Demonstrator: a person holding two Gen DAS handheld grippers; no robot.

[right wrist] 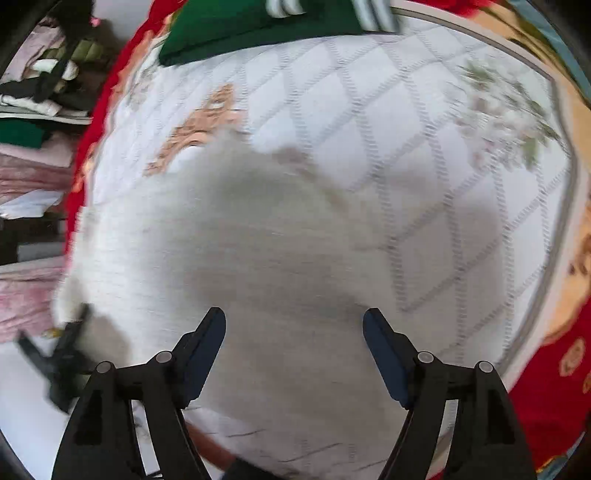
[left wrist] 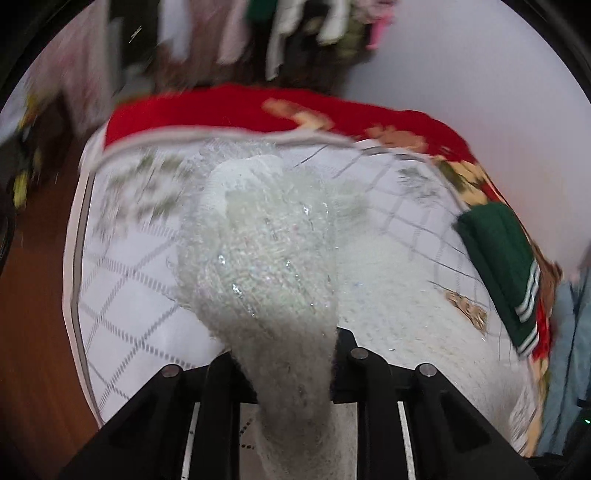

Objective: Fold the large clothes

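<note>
A white fuzzy knitted garment with shiny threads [left wrist: 266, 258] hangs in a bunched fold from my left gripper [left wrist: 288, 354], which is shut on it above the quilted white bed cover [left wrist: 129, 295]. The same white garment [right wrist: 258, 258] lies spread on the cover in the right wrist view, blurred by motion. My right gripper [right wrist: 294, 332] is open and empty just above it. The other gripper [right wrist: 59, 354] shows at the garment's left edge.
A folded green garment with white stripes [left wrist: 506, 273] lies at the cover's edge; it also shows in the right wrist view [right wrist: 258, 26]. A red patterned blanket [left wrist: 240, 107] lies under the cover. Clothes hang behind [left wrist: 295, 29]. Wooden floor [left wrist: 33, 295] lies left.
</note>
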